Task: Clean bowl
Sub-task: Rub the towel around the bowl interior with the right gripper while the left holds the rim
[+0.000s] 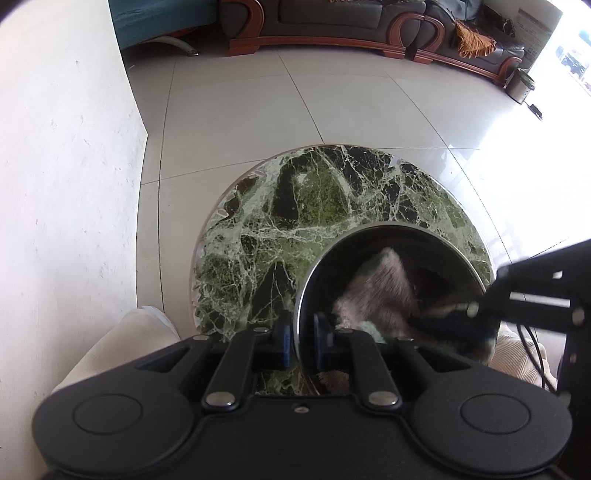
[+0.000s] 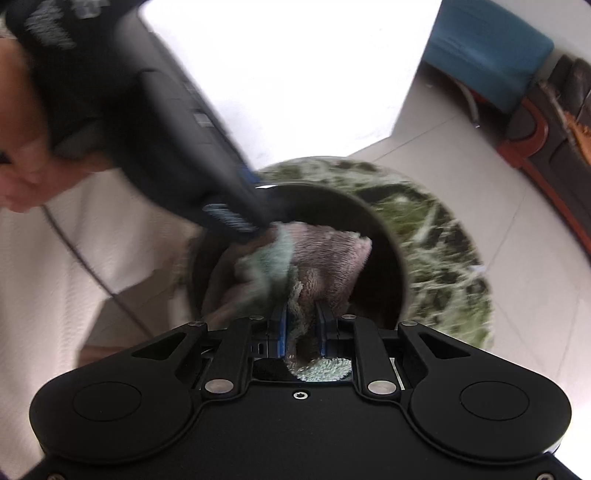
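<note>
Bowl [image 1: 388, 236] rim pinched by left tongs [image 1: 302, 338], right tongs [image 2: 302, 325] clamping cloth [image 2: 325, 254] inside, marble table [image 1: 280, 229] beneath

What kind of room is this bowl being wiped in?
Most likely a home living room: a dark sofa with a carved wooden frame lines the far wall, the floor is pale tile, and the bowl sits on a round green marble table.

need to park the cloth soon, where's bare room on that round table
Free: the marble tabletop left of and beyond the bowl, out to its far rim. Crowded: the near right, where the left gripper clamps the bowl's rim and the right gripper holds the cloth inside.
</note>
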A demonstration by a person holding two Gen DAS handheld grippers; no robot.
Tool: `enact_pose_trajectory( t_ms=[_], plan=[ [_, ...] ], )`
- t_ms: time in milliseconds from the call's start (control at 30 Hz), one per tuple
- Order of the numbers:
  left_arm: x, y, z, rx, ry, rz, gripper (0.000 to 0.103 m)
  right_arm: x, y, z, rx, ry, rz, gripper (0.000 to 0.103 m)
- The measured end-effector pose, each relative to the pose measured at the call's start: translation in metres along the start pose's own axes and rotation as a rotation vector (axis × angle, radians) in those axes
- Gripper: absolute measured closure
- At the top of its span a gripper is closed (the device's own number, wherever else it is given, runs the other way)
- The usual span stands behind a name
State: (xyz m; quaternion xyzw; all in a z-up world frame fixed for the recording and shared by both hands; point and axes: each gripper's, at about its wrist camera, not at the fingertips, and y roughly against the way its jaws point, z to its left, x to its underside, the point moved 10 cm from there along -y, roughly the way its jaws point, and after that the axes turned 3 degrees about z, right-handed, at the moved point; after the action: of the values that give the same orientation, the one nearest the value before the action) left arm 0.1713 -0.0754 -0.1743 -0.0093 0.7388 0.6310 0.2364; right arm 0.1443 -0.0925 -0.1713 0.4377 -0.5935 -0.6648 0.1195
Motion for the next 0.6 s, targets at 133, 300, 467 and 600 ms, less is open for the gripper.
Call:
enact_pose_trajectory(
  t_ms=[133, 300, 467, 600],
  plan=[
    [0.000, 0.000, 0.001, -0.003, -0.003, 0.005, 0.092, -0.015, -0.007, -0.008, 0.047, 0.034, -0.031, 0.088],
    [0.000, 0.000, 0.000, -0.004, -0.001, 0.004, 0.092, -0.014, -0.007, -0.029, 0.082, 0.018, -0.024, 0.088],
    [-0.001, -0.002, 0.000, 0.005, 0.001, 0.006, 0.092, 0.003, -0.007, -0.010, 0.016, 0.002, 0.011, 0.088],
    [-0.001, -0.002, 0.000, 0.004, -0.002, 0.007, 0.092, -0.007, 0.000, 0.001, 0.017, 0.035, -0.007, 0.088]
  ],
)
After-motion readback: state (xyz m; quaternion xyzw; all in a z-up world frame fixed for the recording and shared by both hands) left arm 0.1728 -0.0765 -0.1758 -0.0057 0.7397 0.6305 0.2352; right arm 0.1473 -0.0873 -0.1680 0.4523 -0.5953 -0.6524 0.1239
